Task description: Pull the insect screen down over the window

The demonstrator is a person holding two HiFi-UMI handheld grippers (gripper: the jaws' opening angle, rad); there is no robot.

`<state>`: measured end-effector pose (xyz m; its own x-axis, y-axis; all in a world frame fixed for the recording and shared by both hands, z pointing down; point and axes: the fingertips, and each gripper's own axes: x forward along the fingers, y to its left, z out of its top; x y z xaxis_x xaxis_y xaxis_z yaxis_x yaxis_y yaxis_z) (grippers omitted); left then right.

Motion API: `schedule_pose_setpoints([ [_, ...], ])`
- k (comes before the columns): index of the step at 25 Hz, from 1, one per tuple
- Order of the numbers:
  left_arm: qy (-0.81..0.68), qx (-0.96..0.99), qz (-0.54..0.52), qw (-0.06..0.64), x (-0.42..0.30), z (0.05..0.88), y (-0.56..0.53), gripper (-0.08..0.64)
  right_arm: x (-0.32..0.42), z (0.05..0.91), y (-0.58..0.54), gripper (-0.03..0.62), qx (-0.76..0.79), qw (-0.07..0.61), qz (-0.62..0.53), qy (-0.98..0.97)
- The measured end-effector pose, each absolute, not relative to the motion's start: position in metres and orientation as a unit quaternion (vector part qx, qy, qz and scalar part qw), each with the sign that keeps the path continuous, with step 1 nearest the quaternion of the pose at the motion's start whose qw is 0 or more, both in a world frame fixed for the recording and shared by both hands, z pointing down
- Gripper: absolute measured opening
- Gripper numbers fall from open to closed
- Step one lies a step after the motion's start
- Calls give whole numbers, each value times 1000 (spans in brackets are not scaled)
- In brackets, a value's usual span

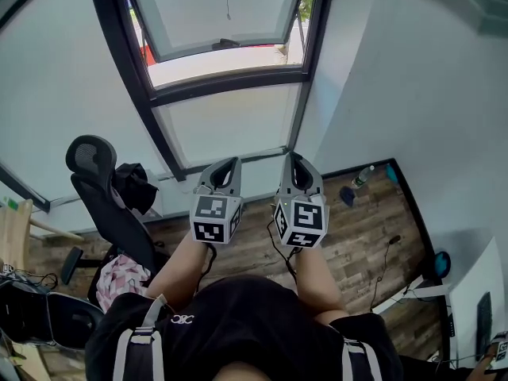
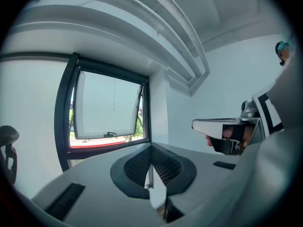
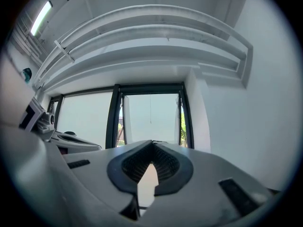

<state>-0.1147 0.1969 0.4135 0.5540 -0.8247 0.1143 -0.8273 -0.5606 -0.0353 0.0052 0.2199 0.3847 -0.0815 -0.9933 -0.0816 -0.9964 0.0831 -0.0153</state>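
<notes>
Left gripper point(image 1: 228, 165) and right gripper point(image 1: 294, 159) side by side, both jaws pressed together, empty, facing far window point(image 1: 230, 121), office chair point(image 1: 101, 187) left.

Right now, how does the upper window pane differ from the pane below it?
The upper pane is swung outward, open along its bottom edge; the lower pane sits shut. The upper pane carries a dark handle; the lower pane shows none. Both sit in the same dark frame.

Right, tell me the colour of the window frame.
Black. The window frame shows best in the head view.
</notes>
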Motion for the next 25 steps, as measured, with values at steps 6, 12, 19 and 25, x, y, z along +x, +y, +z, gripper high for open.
schedule_pose_setpoints([
  [6, -477, 878, 45, 5, -99, 404, 188, 14, 20, 380, 208, 3, -667, 34, 31, 743],
  [12, -478, 877, 39, 10, -88, 406, 177, 14, 34, 375, 200, 3, -674, 42, 40, 737],
  [19, -469, 882, 41, 16, -73, 418, 142, 14, 48, 391, 166, 3, -678, 33, 36, 733],
  [25, -462, 885, 43, 18, -54, 430, 88, 14, 61, 404, 117, 3, -680, 23, 36, 732],
])
